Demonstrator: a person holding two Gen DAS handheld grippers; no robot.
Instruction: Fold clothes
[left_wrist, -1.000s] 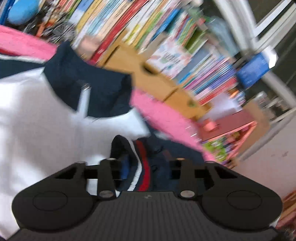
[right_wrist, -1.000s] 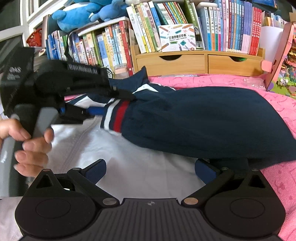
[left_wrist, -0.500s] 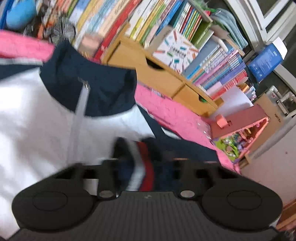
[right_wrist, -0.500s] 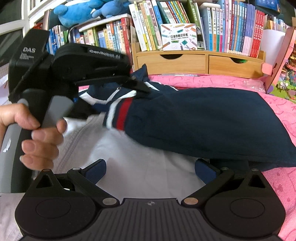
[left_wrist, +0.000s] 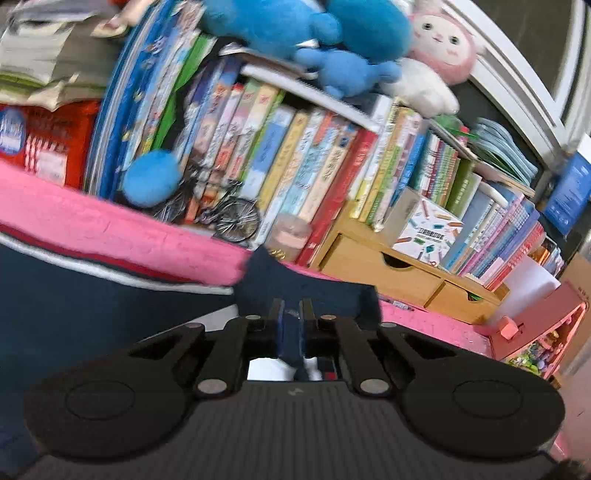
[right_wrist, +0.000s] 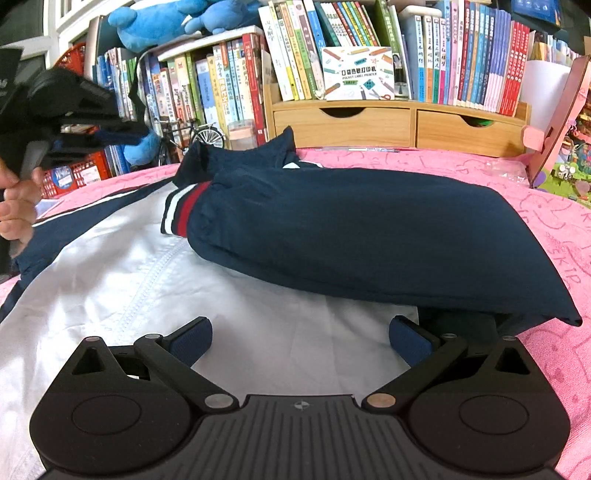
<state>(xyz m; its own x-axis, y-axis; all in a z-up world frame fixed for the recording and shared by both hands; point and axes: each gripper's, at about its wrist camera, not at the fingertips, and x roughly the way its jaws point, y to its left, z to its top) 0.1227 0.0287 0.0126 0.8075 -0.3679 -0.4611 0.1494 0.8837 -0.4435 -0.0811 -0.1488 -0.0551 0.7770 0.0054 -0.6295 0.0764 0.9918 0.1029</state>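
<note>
Navy and white, the jacket (right_wrist: 155, 280) lies spread on the pink blanket (right_wrist: 554, 236), with one navy sleeve (right_wrist: 369, 236) folded across its white front and the striped cuff (right_wrist: 181, 210) resting by the zip. The right gripper (right_wrist: 299, 336) sits low over the white cloth at the jacket's near edge, its blue pads wide apart with nothing clamped between them. The left gripper (left_wrist: 291, 328), held in a hand (right_wrist: 16, 206) at the left, is lifted off the jacket with its pads drawn together; nothing is pinched between them, and the navy collar (left_wrist: 306, 288) shows beyond their tips. Behind stand books (right_wrist: 461, 55) and wooden drawers (right_wrist: 399, 125).
</note>
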